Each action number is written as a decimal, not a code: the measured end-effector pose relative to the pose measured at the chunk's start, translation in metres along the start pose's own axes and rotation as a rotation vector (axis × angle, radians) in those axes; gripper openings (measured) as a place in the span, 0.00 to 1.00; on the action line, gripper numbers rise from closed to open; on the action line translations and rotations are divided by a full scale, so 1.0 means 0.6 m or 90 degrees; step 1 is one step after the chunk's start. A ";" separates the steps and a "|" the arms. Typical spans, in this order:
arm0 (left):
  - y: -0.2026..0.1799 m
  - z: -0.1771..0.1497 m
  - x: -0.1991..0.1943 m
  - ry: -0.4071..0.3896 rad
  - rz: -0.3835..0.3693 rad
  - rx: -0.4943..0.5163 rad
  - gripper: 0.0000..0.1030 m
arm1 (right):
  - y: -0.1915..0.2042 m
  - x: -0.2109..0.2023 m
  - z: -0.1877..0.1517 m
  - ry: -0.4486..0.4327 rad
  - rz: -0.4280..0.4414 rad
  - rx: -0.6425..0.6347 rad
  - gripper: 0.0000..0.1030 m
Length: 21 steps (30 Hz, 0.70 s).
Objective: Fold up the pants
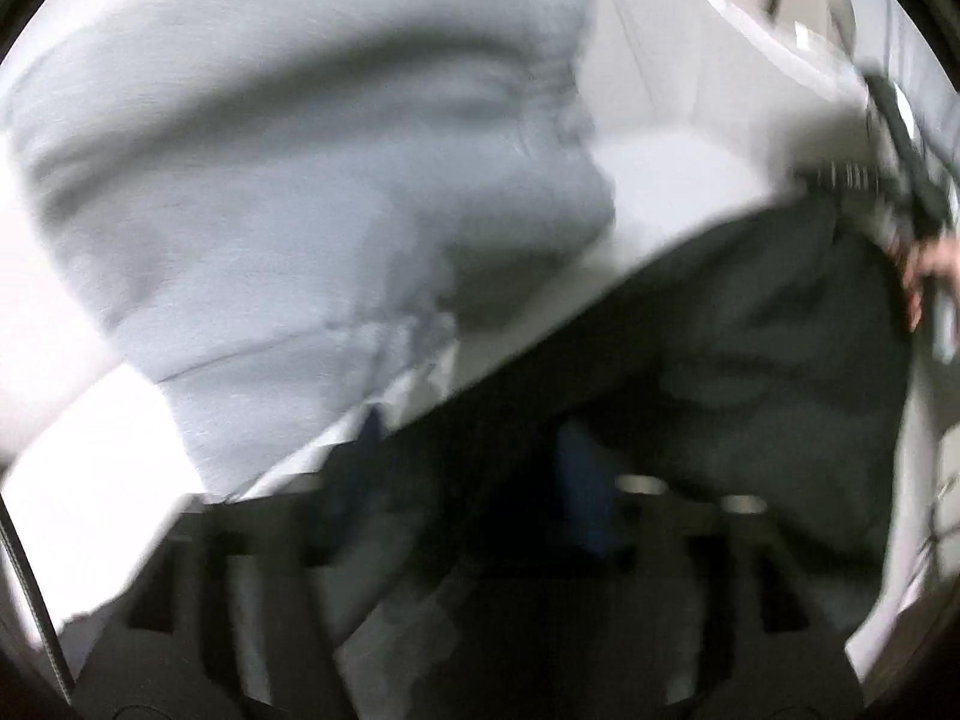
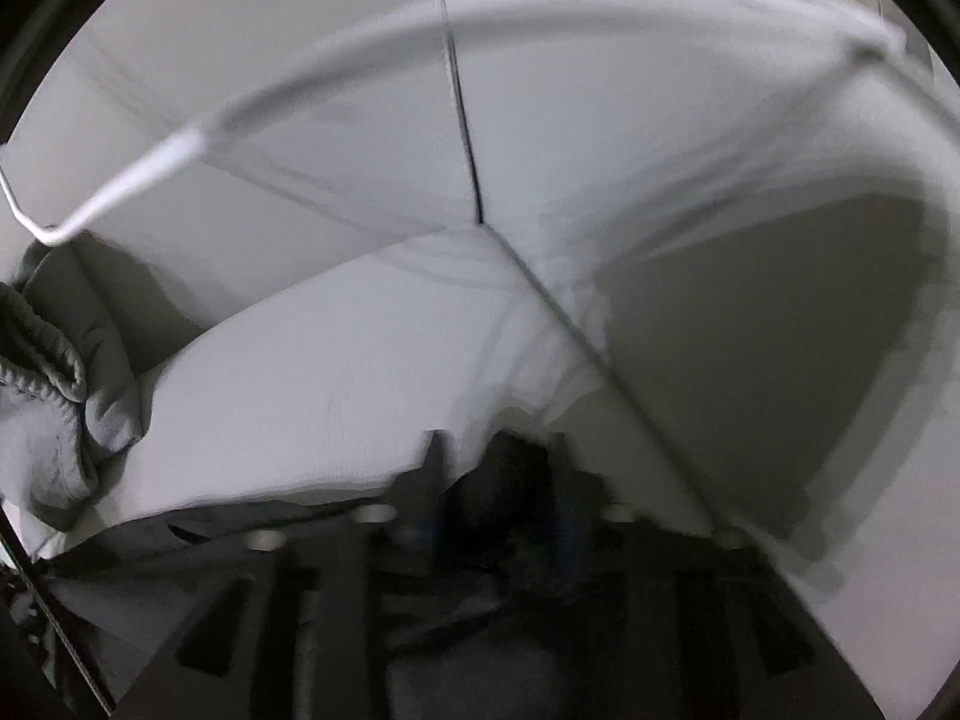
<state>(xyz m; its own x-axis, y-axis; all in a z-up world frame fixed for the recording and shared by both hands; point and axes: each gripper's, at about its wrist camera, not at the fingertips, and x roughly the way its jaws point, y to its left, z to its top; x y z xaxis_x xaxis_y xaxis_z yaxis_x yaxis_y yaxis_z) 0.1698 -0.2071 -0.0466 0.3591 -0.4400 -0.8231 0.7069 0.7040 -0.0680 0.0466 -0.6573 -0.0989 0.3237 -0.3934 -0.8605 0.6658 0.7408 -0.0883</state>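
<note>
White padded table surface [image 2: 336, 360] carries a crumpled light-grey garment [image 1: 270, 192] beside the dark charcoal fabric pants [image 1: 720, 348], which lie under both tools, left gripper [image 1: 474, 456] and right gripper [image 2: 492, 480] each with jaws spread, dark cloth between the blurred fingers, contact unclear.

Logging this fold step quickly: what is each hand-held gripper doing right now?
Left hand-held gripper: open, dark grey fabric pants between its fingers, not pinched.
Right hand-held gripper: open, dark cloth between its fingers.
</note>
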 end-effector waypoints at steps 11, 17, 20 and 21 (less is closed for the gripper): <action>-0.036 0.006 -0.037 -0.020 -0.064 -0.021 0.06 | 0.051 -0.081 -0.030 -0.090 0.021 -0.160 0.55; -0.061 -0.007 0.040 0.043 0.026 0.015 0.06 | 0.108 0.000 -0.048 0.001 -0.002 -0.217 0.50; -0.046 -0.010 0.048 0.056 0.036 0.004 0.06 | 0.083 0.026 -0.045 0.024 0.024 -0.157 0.50; -0.040 -0.010 0.042 0.054 0.040 -0.001 0.06 | 0.081 0.025 -0.046 0.021 0.021 -0.154 0.50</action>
<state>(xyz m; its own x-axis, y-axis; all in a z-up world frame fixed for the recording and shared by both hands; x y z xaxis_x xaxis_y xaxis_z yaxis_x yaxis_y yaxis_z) 0.1582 -0.2317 -0.0692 0.3492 -0.3467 -0.8706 0.6834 0.7298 -0.0165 0.0654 -0.6122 -0.1299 0.3176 -0.3522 -0.8804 0.4737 0.8632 -0.1745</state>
